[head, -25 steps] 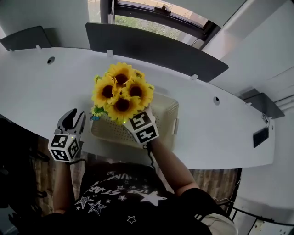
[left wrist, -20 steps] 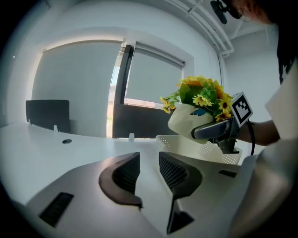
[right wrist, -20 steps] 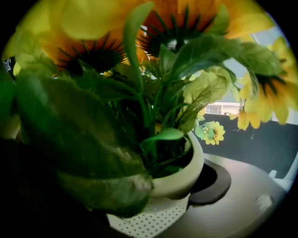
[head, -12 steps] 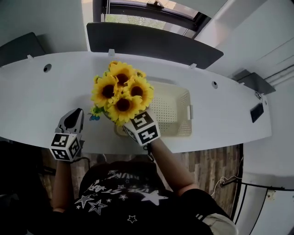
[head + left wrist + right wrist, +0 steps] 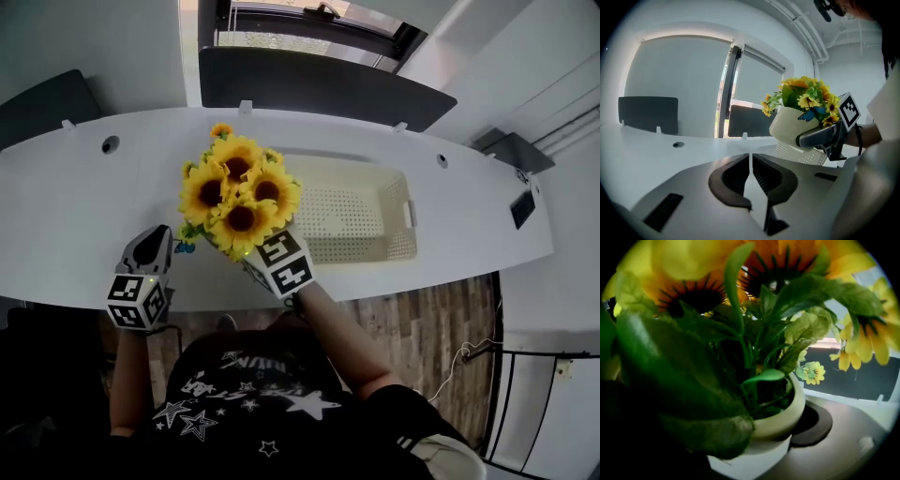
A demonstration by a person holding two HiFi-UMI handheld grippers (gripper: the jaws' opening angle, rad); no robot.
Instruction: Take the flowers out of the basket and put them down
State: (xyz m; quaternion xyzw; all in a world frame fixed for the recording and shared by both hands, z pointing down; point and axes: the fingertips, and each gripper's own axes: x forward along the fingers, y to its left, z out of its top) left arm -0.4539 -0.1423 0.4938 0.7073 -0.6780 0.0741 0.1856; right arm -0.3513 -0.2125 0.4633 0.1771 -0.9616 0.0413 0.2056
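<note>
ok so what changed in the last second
The right gripper carried the potted sunflowers leftward, from over the left end of the basket to clear of it, above the table. The left gripper has just closed its jaws on nothing. Unchanged: the right gripper's hold on them, and the basket on the table.
</note>
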